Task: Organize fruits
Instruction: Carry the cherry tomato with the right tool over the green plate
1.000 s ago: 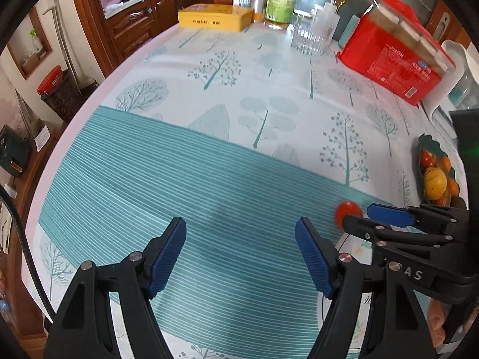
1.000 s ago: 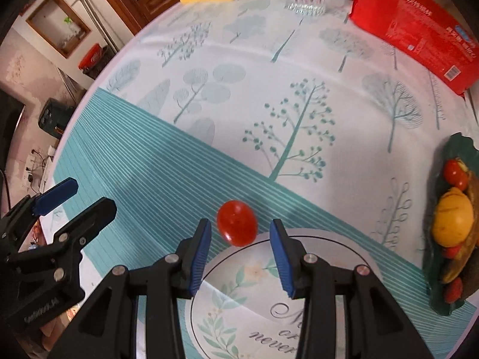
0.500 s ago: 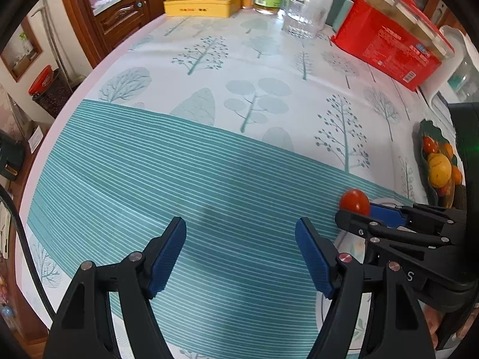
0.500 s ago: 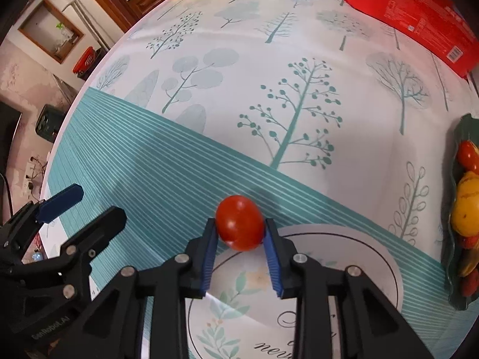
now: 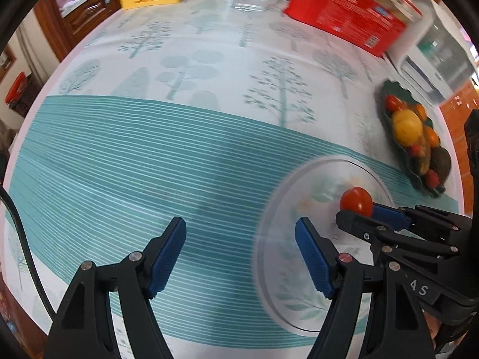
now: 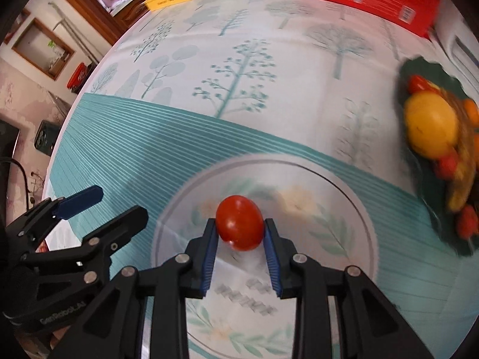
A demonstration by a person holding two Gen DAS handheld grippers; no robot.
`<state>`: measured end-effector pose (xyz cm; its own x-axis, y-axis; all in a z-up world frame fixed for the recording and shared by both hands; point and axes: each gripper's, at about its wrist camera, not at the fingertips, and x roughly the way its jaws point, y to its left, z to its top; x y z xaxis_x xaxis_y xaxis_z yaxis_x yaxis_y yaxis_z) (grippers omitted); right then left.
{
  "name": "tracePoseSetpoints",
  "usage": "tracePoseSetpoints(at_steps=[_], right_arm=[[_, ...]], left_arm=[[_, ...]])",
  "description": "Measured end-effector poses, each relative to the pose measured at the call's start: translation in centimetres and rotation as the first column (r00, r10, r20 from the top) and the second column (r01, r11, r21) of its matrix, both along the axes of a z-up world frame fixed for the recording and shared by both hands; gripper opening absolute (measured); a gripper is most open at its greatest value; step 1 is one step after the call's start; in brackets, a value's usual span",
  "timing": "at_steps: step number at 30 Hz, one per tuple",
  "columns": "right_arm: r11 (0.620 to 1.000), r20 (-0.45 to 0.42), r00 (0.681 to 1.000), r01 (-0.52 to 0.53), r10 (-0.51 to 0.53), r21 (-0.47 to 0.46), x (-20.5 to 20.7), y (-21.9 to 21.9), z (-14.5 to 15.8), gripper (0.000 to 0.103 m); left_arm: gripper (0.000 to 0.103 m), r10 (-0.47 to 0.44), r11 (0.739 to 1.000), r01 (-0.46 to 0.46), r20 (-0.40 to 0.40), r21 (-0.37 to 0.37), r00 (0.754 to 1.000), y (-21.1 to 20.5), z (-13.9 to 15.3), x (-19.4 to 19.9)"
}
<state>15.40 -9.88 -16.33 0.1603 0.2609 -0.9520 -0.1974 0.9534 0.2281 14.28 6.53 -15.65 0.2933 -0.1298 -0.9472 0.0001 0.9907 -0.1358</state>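
Teal-striped, tree-printed tablecloth (image 5: 125, 155) under two grippers.

Nearest, the left gripper (image 5: 241, 254) gapes empty; the right gripper (image 6: 239, 240) pinches a small red tomato (image 6: 240, 223) over the round white floral plate (image 6: 353, 218). Farther right sits a dark green leaf-shaped dish (image 6: 425, 68) of fruit.

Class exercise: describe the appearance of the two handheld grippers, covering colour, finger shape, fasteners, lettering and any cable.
Both the left gripper and the right gripper are black, angular linkage frames with silver pivot screws and blue ribbed finger pads. White lettering marks their bodies. A black cable trails beside the left one.
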Motion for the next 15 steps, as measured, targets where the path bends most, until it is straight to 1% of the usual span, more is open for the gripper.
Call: tracePoseSetpoints(at_steps=[8, 15], right_arm=[[0.991, 0.057, 0.989, 0.135, -0.135, 0.018, -1.8, -7.0, 2.8, 0.03], [0.973, 0.112, 0.966, 0.231, -0.232, 0.024, -2.2, -12.7, 5.4, 0.03]], left_arm=[[0.075, -0.096, 0.995, 0.096, 0.043, -0.01, 0.994, -6.4, 2.2, -0.8], [0.083, -0.188, 0.982, 0.188, 0.092, -0.001, 0.978, -12.5, 5.1, -0.1]])
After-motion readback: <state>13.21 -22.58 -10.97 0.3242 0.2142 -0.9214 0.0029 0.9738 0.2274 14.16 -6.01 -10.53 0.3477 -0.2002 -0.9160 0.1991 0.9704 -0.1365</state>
